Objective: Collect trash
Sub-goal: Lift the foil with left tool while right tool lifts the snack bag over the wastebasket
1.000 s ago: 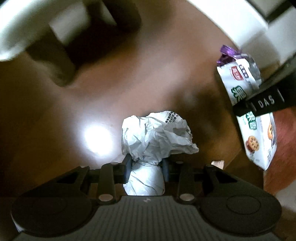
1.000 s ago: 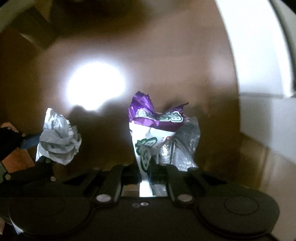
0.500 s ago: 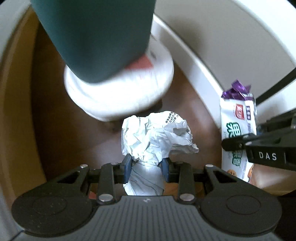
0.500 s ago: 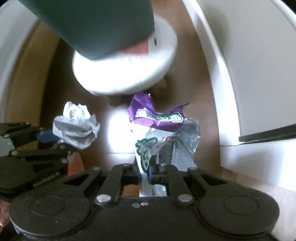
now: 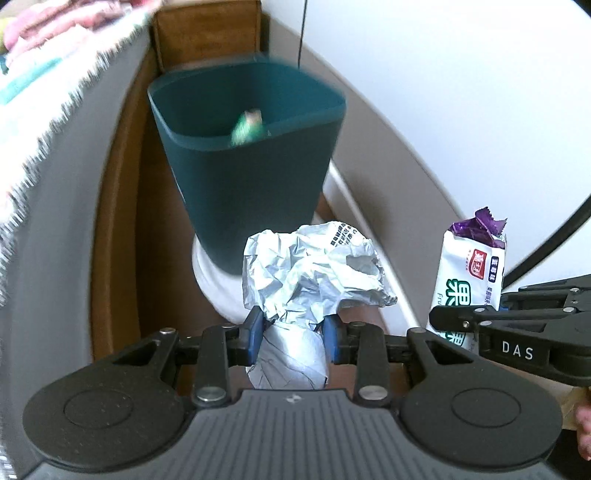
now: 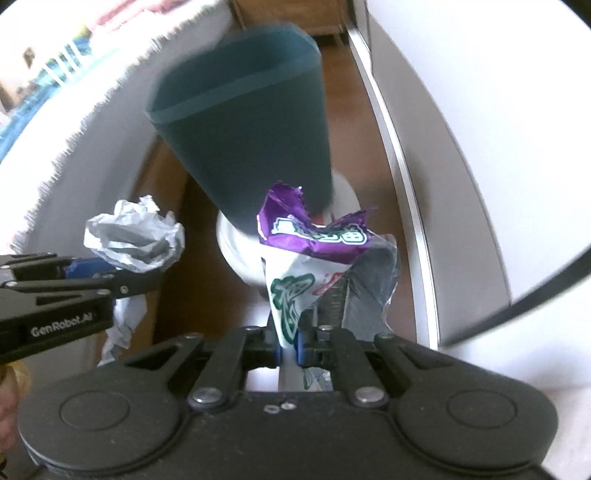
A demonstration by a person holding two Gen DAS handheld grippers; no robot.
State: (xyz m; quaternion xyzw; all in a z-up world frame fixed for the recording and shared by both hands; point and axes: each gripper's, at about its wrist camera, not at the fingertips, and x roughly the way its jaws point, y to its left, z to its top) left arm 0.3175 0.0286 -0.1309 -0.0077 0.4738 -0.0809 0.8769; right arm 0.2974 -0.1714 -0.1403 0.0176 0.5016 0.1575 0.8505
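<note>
My left gripper is shut on a crumpled white paper ball; it also shows in the right wrist view. My right gripper is shut on a white and purple snack wrapper; the wrapper also shows at the right of the left wrist view. A dark green trash bin stands ahead on a white round base, with a green wrapper inside. The bin also shows in the right wrist view. Both grippers hang in front of the bin, below its rim.
A bed with a fringed cover lies to the left. A wooden nightstand stands behind the bin. A white wall and cabinet run along the right. The floor is brown wood.
Both grippers have tilted up from the floor and risen, each still holding its trash. The bin has come fully into view, with its open top now visible.
</note>
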